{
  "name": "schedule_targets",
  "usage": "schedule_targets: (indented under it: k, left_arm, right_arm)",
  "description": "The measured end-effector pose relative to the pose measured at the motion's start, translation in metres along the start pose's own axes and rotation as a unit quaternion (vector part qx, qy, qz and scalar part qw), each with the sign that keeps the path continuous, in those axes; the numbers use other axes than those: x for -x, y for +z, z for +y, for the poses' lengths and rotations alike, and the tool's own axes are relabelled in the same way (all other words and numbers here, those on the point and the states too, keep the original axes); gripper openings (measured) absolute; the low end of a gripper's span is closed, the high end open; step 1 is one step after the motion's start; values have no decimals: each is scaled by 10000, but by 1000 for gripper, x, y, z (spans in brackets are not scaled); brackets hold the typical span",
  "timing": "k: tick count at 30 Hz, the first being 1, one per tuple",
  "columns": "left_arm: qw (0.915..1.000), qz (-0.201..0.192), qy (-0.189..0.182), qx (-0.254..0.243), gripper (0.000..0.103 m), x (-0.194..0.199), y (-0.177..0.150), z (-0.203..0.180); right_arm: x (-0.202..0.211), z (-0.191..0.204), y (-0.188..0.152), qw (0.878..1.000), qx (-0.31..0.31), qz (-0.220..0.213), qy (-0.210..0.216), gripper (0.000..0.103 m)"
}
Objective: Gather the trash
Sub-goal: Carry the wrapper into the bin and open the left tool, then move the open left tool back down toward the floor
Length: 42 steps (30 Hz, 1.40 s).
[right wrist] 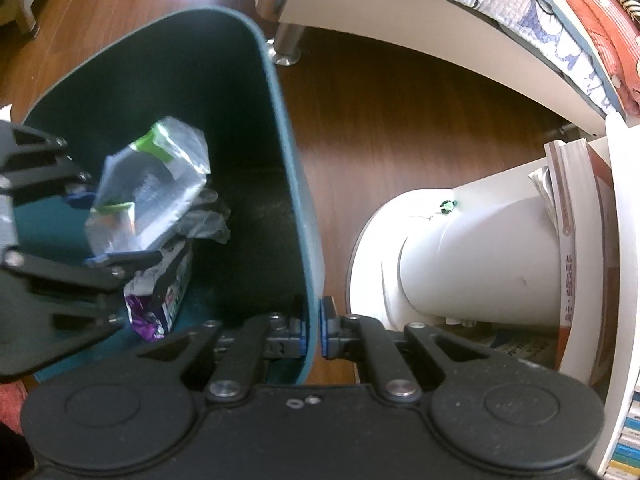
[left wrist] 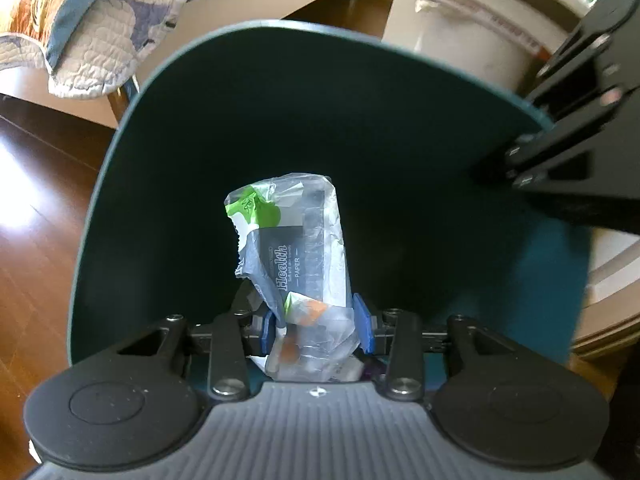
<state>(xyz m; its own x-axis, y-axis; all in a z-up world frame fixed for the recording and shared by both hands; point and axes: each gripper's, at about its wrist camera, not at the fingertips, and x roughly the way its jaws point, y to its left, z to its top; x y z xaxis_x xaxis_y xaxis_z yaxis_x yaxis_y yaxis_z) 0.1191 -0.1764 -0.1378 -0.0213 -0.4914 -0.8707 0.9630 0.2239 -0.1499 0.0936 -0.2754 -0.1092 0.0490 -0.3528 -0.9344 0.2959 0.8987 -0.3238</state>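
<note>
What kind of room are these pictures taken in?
Most likely a bedroom at home. A quilted bedspread hangs over a bed frame, the wooden floor runs beneath it, and books stand on a shelf near a dark green wastebin.

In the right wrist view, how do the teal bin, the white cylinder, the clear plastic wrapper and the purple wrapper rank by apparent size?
1. Teal bin
2. White cylinder, though it sits near the camera, so this is unsure
3. Clear plastic wrapper, held over the bin by the left claw
4. Purple wrapper, partly hidden
</note>
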Motion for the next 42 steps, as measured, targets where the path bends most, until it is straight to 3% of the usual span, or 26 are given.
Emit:
schedule_targets:
  k: [11, 14, 16, 21, 26, 34, 39, 42]
  left_arm:
    - [9992, 337, 223, -24, 40, -32, -2, 2]
    - [9991, 370, 198, -52, 49, -37, 0, 2]
    - [9993, 322, 151, -73, 63, -35, 0, 3]
    - [9997, 201, 67, -85, 68, -23, -2, 5]
    - [10000, 13, -45, 2, 72, -4, 0, 15]
    - [9991, -394, 114, 114, 72, 36, -15, 22]
    - [9954, -814, 159, 472, 72, 79, -31, 50]
    - [9914, -1031, 289, 753, 80, 106, -47, 73]
  right_arm:
    - [0, 0, -4, 9999, 64, -80, -18, 5]
    - [-1, 3, -6, 9999, 72, -64, -36, 5]
    - [-1, 6, -4, 9999, 96, -52, -59, 5]
    - [-4, 8, -1, 9999, 145, 3, -71, 5]
    - [-7, 10, 2, 9998, 159, 31, -93, 5]
    - [-8, 10, 0, 9998, 157, 46, -74, 5]
    - [-8, 9, 1, 9998, 174, 69, -53, 5]
    - [-9, 7, 1, 9998, 163, 92, -40, 5]
